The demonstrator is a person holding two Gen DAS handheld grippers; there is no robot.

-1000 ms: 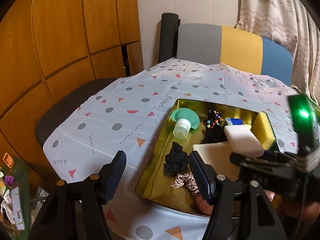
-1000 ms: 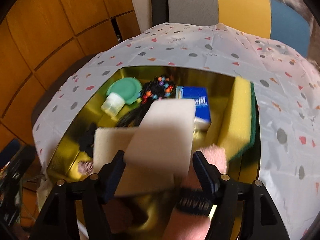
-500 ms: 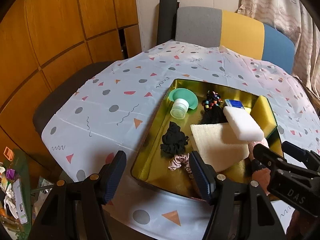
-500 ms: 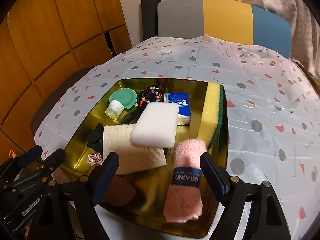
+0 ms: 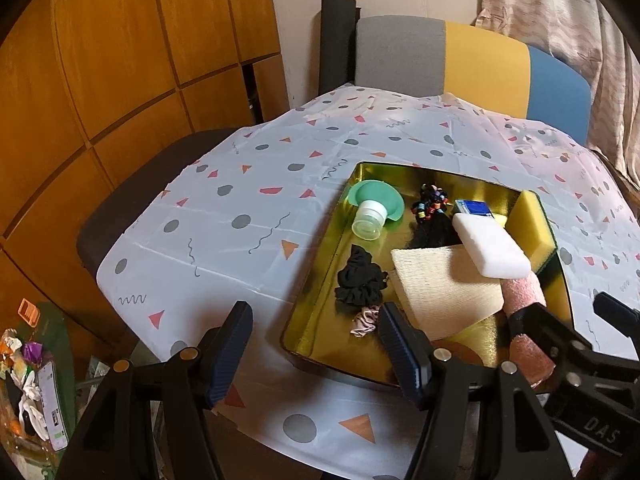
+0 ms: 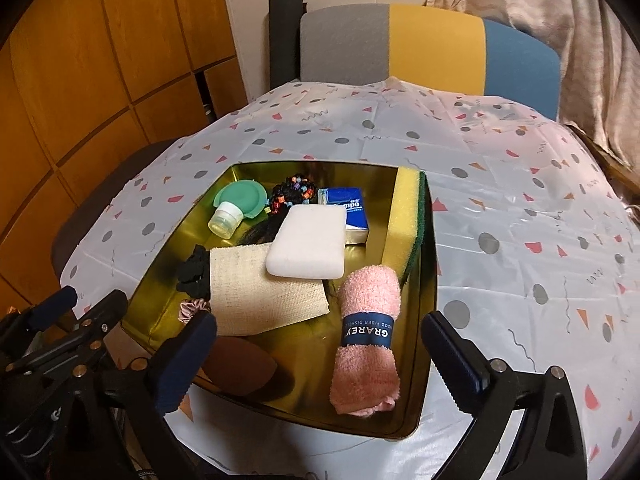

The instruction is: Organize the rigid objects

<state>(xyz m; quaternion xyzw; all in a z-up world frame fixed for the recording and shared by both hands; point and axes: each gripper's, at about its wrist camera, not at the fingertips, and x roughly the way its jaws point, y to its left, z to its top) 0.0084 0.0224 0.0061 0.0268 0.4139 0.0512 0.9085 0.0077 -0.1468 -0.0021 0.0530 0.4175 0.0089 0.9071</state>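
Wooden panelled wall [image 5: 120, 80] standing on the left, a grey, yellow and blue chair back [image 6: 428, 48] facing a curtain [image 6: 560, 20] hanging right

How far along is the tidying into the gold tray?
Done: the white sponge lies in the tray on the beige cloth, beside the pink towel. In hand: nothing; both tongs, right and left, are open and empty. Left: nothing visible outside the tray.
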